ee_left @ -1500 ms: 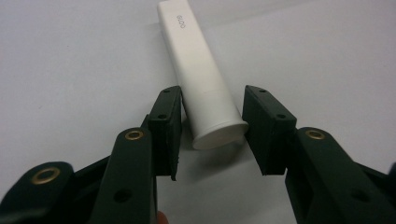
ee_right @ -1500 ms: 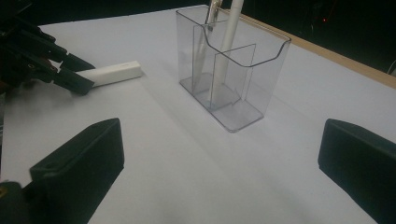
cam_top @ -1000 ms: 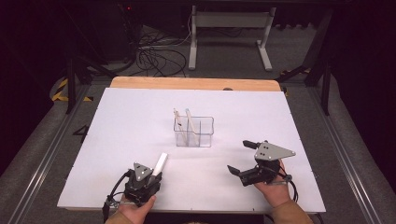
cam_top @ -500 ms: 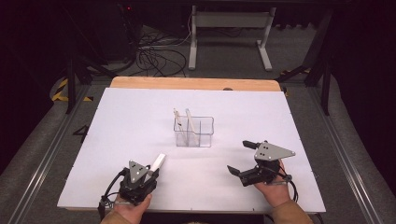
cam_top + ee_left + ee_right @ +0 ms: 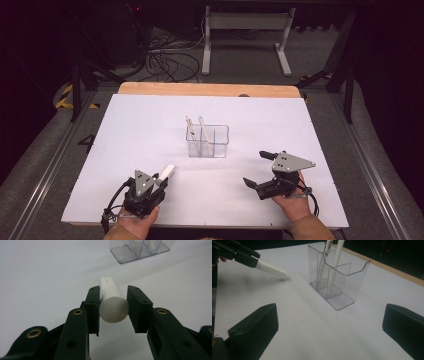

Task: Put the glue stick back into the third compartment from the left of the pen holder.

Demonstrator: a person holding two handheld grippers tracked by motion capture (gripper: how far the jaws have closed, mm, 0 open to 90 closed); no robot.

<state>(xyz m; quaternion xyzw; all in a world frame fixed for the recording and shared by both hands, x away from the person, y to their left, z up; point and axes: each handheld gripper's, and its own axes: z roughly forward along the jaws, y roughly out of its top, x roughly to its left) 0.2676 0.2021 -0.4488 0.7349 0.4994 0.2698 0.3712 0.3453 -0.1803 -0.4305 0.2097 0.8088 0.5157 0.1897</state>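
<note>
A dark room with cables and a metal frame on the floor is lying behind a white tabletop [image 5: 150,130] edged at its far side by a wooden strip. A white cylindrical tube [image 5: 111,298] is being gripped by the left tongs [image 5: 159,181] near the tabletop's near left corner, its far end pointing toward the middle. The right tongs [image 5: 256,169] are being held wide apart with nothing between them, near the near right corner. A clear plastic divided holder [image 5: 208,141] is standing at the tabletop's centre, well apart from both tongs, with two slim white sticks [image 5: 335,263] leaning in its left compartments.
</note>
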